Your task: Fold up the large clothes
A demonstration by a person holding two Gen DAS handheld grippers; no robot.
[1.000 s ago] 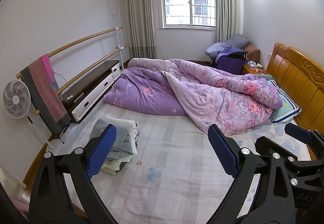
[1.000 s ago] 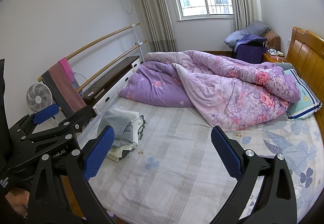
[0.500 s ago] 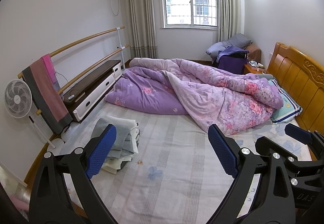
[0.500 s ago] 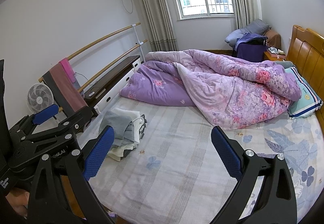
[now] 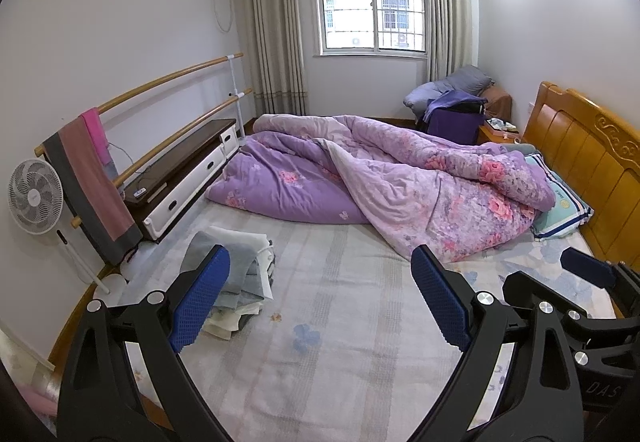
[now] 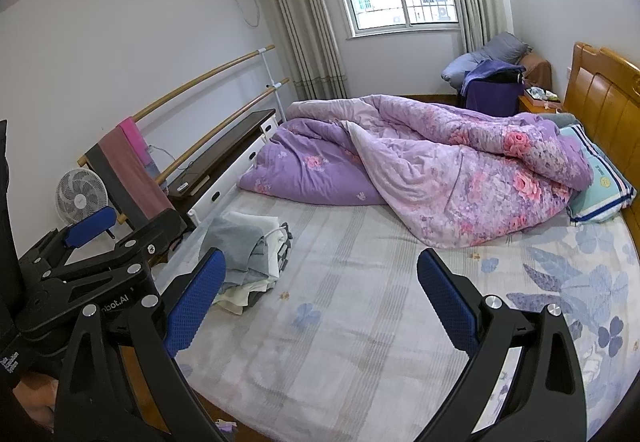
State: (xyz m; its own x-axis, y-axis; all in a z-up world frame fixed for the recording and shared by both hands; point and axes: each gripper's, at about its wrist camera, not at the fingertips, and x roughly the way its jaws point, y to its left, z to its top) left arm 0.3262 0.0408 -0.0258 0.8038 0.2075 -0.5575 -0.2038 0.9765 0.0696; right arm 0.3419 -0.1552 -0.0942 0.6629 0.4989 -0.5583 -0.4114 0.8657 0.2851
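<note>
Left wrist view: the left gripper (image 5: 320, 302) is drifting slightly closer, wide open and empty, the clothes pile (image 5: 236, 274) lying near the bed's (image 5: 340, 362) left edge. Right wrist view: the right gripper (image 6: 320, 302) is hovering likewise, gaping, nothing grasped; no garment is moving.

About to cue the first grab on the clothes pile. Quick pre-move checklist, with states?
1. Left gripper open, holding nothing: ok.
2. Right gripper open, holding nothing: ok.
3. Clothes pile in view of both cameras, on the bed: ok.
4. Bare sheet beside the pile for spreading a garment: ok.
5. Purple duvet lies apart from the pile: ok.
6. Which garment is on top, and where its edges are: cannot tell.
</note>
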